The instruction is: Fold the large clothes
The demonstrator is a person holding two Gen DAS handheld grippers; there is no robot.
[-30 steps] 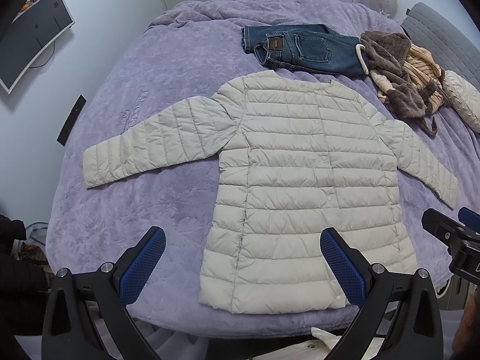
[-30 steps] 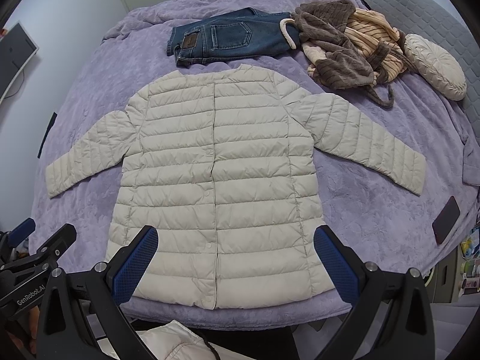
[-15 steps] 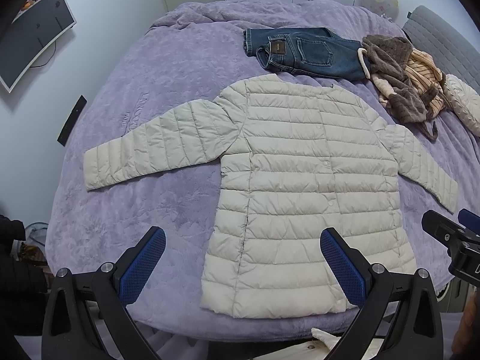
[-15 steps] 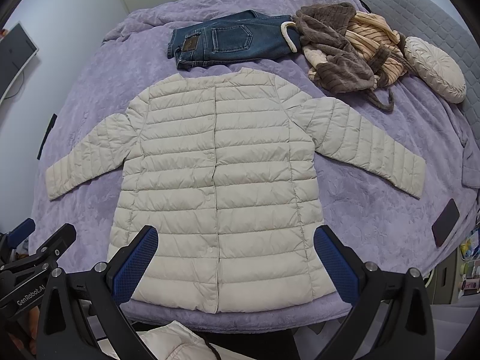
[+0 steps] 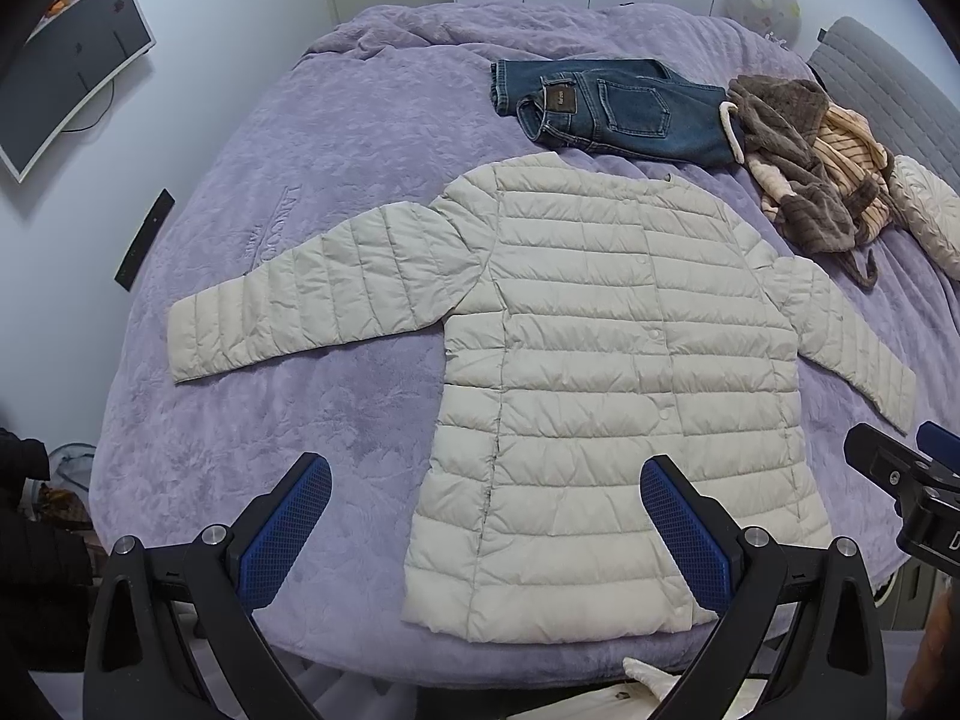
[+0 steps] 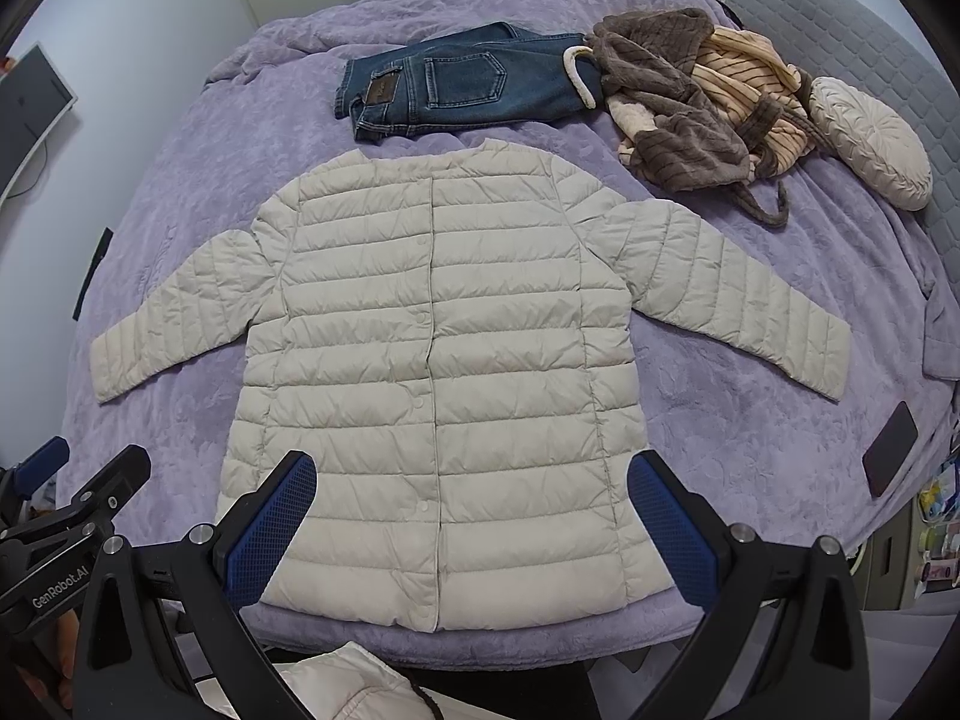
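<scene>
jacket: cream puffer, flat on the purple bed, sleeves out
left gripper: wide open, holding nothing
right gripper: same, spread wide, nothing in it

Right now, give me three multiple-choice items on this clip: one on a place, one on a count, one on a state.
1. Where do the jeans lie?
A. beyond the jacket's collar
B. on its left sleeve
C. on the floor

2. How many sleeves of the jacket are spread out?
A. none
B. one
C. two

3. The left gripper and the right gripper are:
A. both open
B. both shut on the hem
C. one shut

Key: 1 A, the jeans sit past the neckline; 2 C, both sleeves lie flat; 3 A, the pads are wide apart, holding nothing.
</scene>
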